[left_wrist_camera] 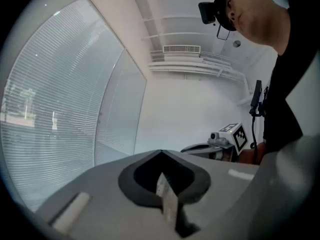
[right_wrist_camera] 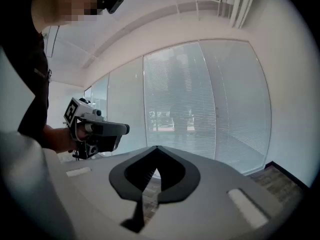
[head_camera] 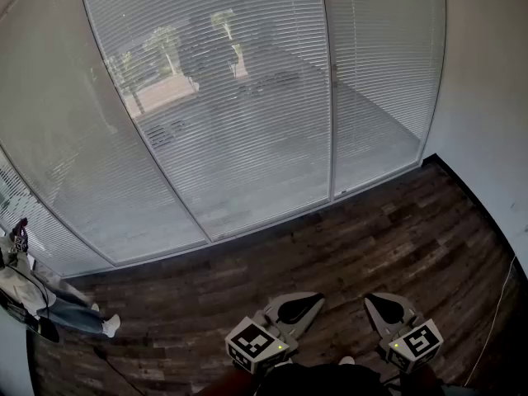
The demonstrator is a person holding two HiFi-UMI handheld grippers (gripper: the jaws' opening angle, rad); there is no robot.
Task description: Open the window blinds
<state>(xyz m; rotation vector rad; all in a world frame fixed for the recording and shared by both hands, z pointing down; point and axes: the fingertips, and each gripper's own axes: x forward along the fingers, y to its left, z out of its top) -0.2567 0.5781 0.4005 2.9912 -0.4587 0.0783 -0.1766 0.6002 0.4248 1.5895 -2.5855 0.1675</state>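
White slatted blinds hang lowered over the tall glass panes ahead, and the outdoors shows faintly through the slats. They also appear in the left gripper view and the right gripper view. My left gripper is low at the bottom of the head view, well short of the window, with its jaws shut on nothing. My right gripper is held beside it, also shut and empty. I cannot make out any cord or wand on the blinds.
Dark wooden floor stretches between me and the window. A white wall closes the right side. A person in jeans stands at the far left by the glass. A thin cable lies at the right.
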